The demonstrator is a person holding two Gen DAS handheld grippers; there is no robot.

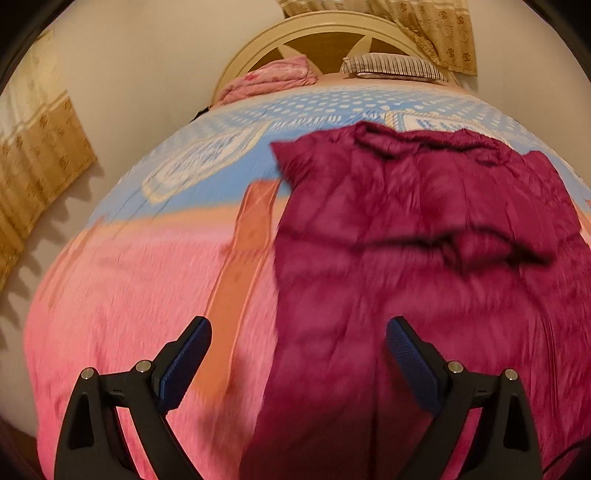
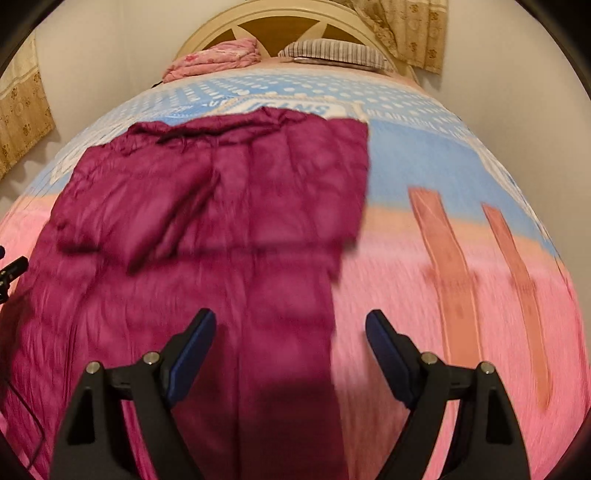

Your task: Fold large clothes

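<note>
A large maroon quilted coat (image 1: 424, 229) lies spread on the bed, collar end far, hem end near me. It also shows in the right wrist view (image 2: 221, 206), with one sleeve folded across its front. My left gripper (image 1: 298, 343) is open and empty above the coat's near left edge. My right gripper (image 2: 290, 338) is open and empty above the coat's near right edge. Both views are blurred by motion.
The bed cover (image 1: 122, 295) is pink near me and blue with white dots farther away. A pink folded blanket (image 1: 273, 79) and a striped pillow (image 1: 391, 68) lie by the arched headboard (image 1: 325, 29). Gold curtains (image 1: 33, 173) hang at left.
</note>
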